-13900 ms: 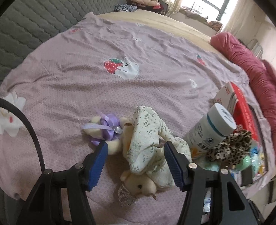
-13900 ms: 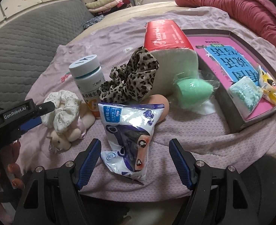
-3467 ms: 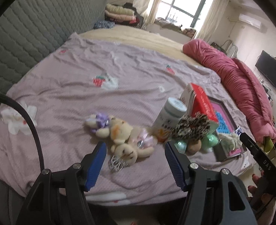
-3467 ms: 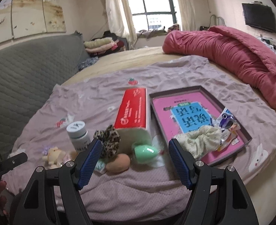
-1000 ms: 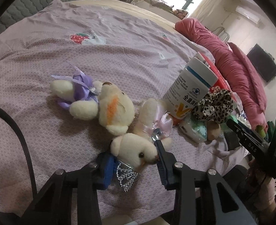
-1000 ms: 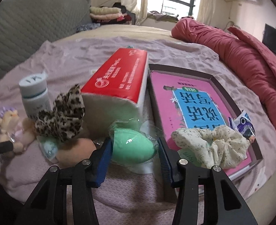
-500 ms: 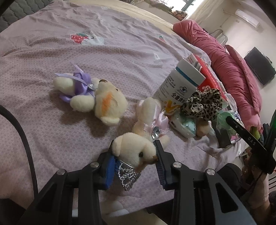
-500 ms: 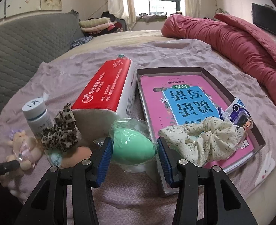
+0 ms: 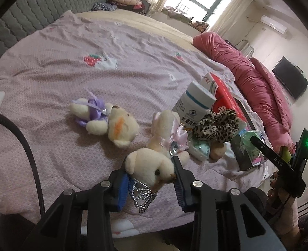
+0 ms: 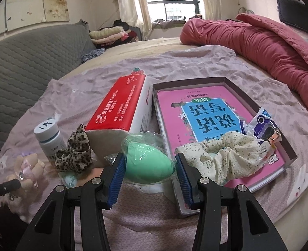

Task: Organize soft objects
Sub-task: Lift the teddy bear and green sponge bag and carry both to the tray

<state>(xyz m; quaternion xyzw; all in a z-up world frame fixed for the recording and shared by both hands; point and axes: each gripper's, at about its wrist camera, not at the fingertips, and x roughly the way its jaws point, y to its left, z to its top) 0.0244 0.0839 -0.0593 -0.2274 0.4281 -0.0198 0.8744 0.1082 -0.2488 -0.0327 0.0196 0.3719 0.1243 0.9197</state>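
On a bed covered by a lilac patterned sheet (image 9: 49, 67), the left gripper (image 9: 152, 179) clamps the head of a small cream plush bear with a pink bow (image 9: 152, 165); the bear's body seems lifted slightly off the sheet, though the angle makes this uncertain. A second cream plush bear with a purple ribbon (image 9: 105, 119) lies beside it. The right gripper (image 10: 149, 173) squeezes a mint-green egg-shaped sponge in clear wrapping (image 10: 147, 163), just beside the near corner of a shallow dark cardboard tray (image 10: 227, 81). In that tray a cream floral fabric scrunchie (image 10: 223, 156) rests on a pink book (image 10: 168, 98). A leopard-print scrunchie (image 10: 76, 154) sits between a white pill bottle (image 10: 49, 136) and a red tissue pack (image 10: 118, 104).
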